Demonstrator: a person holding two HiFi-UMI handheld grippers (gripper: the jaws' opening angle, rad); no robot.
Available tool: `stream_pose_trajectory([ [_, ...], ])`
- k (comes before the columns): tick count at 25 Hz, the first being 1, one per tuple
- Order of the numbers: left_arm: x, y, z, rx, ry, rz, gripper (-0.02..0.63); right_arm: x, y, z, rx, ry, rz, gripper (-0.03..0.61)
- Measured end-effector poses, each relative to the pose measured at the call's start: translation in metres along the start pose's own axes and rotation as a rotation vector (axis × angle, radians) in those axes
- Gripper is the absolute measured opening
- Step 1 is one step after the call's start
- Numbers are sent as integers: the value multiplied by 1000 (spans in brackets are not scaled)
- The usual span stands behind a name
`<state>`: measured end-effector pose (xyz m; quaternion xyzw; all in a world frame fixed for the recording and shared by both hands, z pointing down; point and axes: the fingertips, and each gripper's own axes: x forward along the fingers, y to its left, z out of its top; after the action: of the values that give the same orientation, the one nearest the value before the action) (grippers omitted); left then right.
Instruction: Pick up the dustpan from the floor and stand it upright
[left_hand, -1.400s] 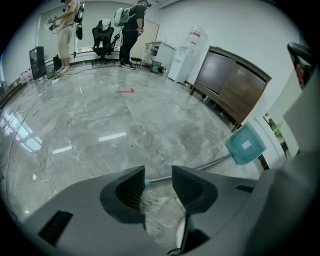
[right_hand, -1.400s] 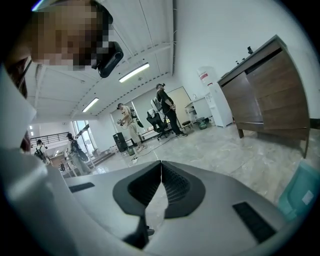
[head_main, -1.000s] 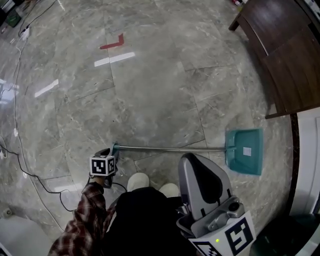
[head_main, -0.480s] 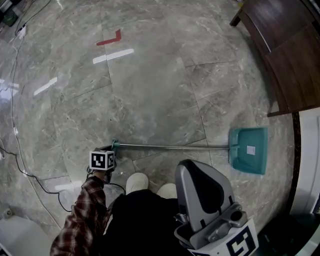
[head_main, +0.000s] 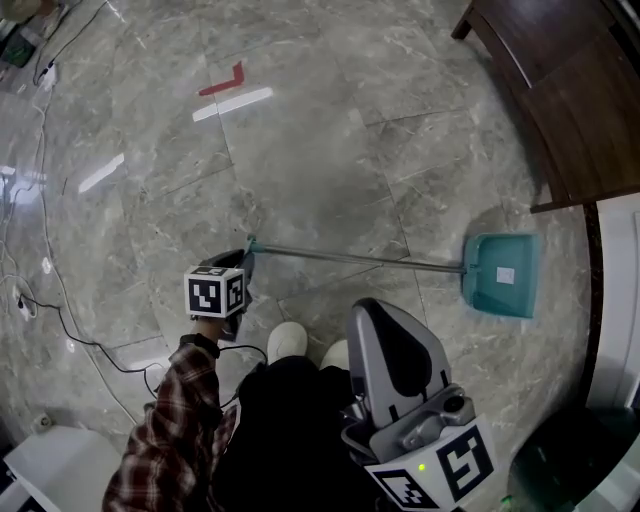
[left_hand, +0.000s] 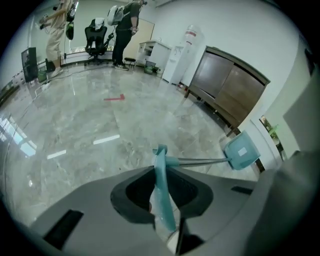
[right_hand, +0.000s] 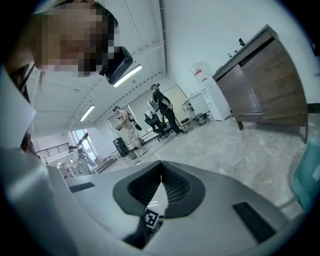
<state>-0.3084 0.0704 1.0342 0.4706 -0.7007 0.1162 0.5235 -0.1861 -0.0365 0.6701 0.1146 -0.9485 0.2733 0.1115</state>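
Fingers of the left gripper (left_hand: 161, 187) clenched the dustpan (head_main: 500, 275) at its handle end; its shaft ran rightward to the pan on the floor (head_main: 300, 150). The right gripper (right_hand: 161, 172) was pinched together, empty.

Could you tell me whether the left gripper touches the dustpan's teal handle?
Touching: left gripper view shows the left gripper clamped on the teal handle.

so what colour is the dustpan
Teal, with a grey metal handle; the dustpan shows best in the head view.

floor (head_main: 300, 170): glossy polished stone tiles | dustpan (head_main: 502, 274): smooth teal plastic, pole (head_main: 360, 259) shiny metal | cabinet (head_main: 560, 90): dark wood | sleeve (head_main: 170, 430): plaid cloth | right gripper (right_hand: 160, 175): matt grey plastic
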Motion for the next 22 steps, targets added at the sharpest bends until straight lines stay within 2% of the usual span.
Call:
stream_pose_trajectory([
  [5,-69,-60,66,54,-43,-8,81,-35,20,60,20,-17,-56,11],
  [11,-143,-138,111,116,-13,-21,95,-81,30,138,10,-29,-182,12],
  [17,-200,-228,132,202,72,-88,100,-121,17,196,-14,18,-322,11],
  [22,-232,-300,138,284,140,-161,101,-162,8,230,8,32,-433,11],
])
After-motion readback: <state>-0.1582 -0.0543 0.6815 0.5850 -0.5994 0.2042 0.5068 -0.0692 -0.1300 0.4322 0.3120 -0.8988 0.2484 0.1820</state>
